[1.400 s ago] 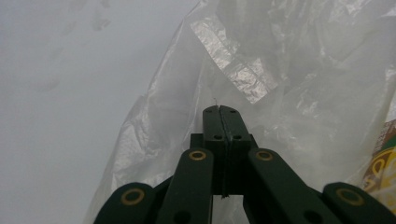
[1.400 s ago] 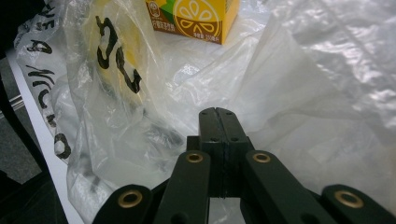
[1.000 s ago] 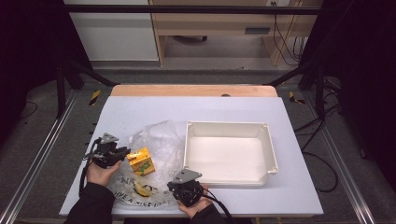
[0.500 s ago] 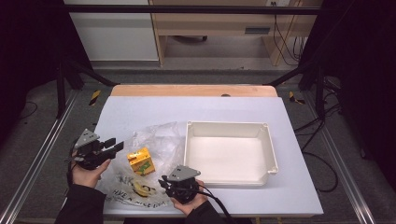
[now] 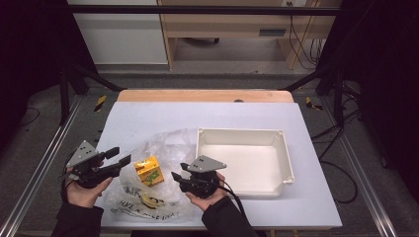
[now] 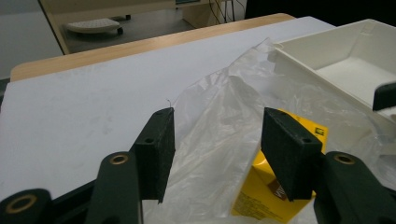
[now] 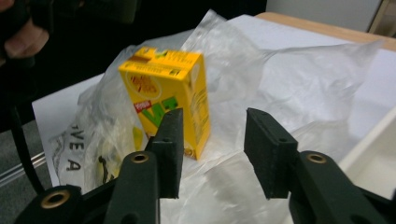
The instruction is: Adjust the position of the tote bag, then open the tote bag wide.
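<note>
Left gripper (image 5: pixel 122 156) was held above the near left part of the table, jaws pointing toward the middle; its jaws had just been opening and stood well apart with nothing clamped between the pads. In the left gripper view (image 6: pixel 217 140) the gap between the jaws showed only crumpled film of the clear plastic bag (image 6: pixel 224 116) lying farther off, with the yellow drink carton (image 6: pixel 266 196) partly behind the right-hand pad. Right gripper (image 5: pixel 179 177) was held near the table's front edge, just left of the white tray, jaws pointing left toward the carton; its jaws had likewise just been opening, moderately apart and gripping nothing. In the right gripper view (image 7: pixel 212 149) the carton (image 7: pixel 163 93) stood beyond the left-hand pad, not touching it, upright with a slight tilt. The carton (image 5: pixel 149 171) sat on the spread bag (image 5: pixel 163 143), between the two grippers and clear of both. The bag lay flat and wrinkled on the white table top (image 5: pixel 163 116), dark printed lettering (image 5: pixel 141 210) visible on its near portion, its right edge reaching the tray wall. The white rectangular tray (image 5: pixel 286 163) stood to the right of the bag, nothing visible inside. A bare wooden strip (image 5: pixel 205 96) ran along the far table edge.
</note>
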A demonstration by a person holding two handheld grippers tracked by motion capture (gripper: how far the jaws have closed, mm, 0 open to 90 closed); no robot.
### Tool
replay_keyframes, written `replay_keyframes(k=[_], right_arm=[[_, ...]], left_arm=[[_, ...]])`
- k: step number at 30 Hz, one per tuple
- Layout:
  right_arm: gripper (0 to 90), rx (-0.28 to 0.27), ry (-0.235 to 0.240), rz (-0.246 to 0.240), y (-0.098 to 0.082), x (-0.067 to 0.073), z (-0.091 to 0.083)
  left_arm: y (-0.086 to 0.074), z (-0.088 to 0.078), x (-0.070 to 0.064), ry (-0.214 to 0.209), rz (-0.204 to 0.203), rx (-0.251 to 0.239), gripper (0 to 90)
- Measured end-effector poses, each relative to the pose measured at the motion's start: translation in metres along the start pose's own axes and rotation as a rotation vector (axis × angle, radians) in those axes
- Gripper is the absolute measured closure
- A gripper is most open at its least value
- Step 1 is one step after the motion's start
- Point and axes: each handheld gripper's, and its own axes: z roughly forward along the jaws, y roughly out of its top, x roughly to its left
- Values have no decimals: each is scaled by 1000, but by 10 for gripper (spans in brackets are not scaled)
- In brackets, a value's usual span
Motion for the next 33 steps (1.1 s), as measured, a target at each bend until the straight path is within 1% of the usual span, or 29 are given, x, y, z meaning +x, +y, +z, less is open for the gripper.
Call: replay_keyframes(k=[1,2,3,4,7,10,11,12,13,14,15,16,17,18,19,20,22,23,24,25,26,27,28,29,33], right_arm=[[553,0,0,0,0,0,0],[530,-14,-10,-7,5,-3,-7],[514,-22,-14,-3,6,-4,-11],[514,-22,-14,-3,6,-4,-11],[468,-53,-29,-2,7,-10,-27],[444,-68,-45,-3,5,-16,-39],[432,-73,-69,-5,2,-23,-52],[432,-73,-69,-5,2,-23,-52],[426,-71,-88,-2,-2,-30,-64],[426,-71,-88,-2,-2,-30,-64],[425,-72,-105,4,-6,-37,-75],[425,-72,-105,4,-6,-37,-75],[423,-72,-126,13,-11,-46,-88],[423,-72,-126,13,-11,-46,-88],[423,-72,-138,16,-14,-50,-95],[423,-76,-170,24,-18,-59,-109],[423,-77,-191,27,-23,-65,-119],[423,-77,-191,27,-23,-65,-119],[423,-75,-219,37,-29,-73,-131],[423,-75,-219,37,-29,-73,-131],[424,-71,-238,54,-34,-79,-139],[424,-70,-243,56,-36,-81,-141],[424,-70,-243,56,-36,-81,-141],[424,-65,-260,72,-41,-85,-146],[424,-58,-272,73,-44,-89,-149]], left_arm=[[0,0,0,0,0,0,425],[0,0,-4,-9,9,4,413],[0,-1,-5,-12,16,5,405],[0,-1,-5,-12,16,5,401],[-1,1,-11,-22,26,8,380],[-3,3,-14,-37,43,27,350],[-3,4,-15,-40,47,34,339],[-4,6,-16,-40,52,39,339],[-4,7,-17,-44,56,45,328],[-4,9,-17,-47,58,49,328],[-5,12,-19,-52,66,61,317],[-5,12,-19,-52,66,61,315],[-6,15,-20,-59,68,78,311],[-6,15,-20,-59,68,78,308],[-7,17,-21,-60,74,87,308],[-8,20,-22,-72,72,96,298],[-8,21,-23,-77,73,103,297],[-9,22,-24,-78,79,112,297],[-9,24,-26,-81,90,121,302],[-9,25,-26,-85,94,128,302],[-10,27,-27,-89,97,137,314],[-10,29,-28,-94,104,149,323],[-10,29,-28,-94,104,149,329],[-11,31,-28,-100,107,157,338],[-12,36,-31,-108,122,177,374]])
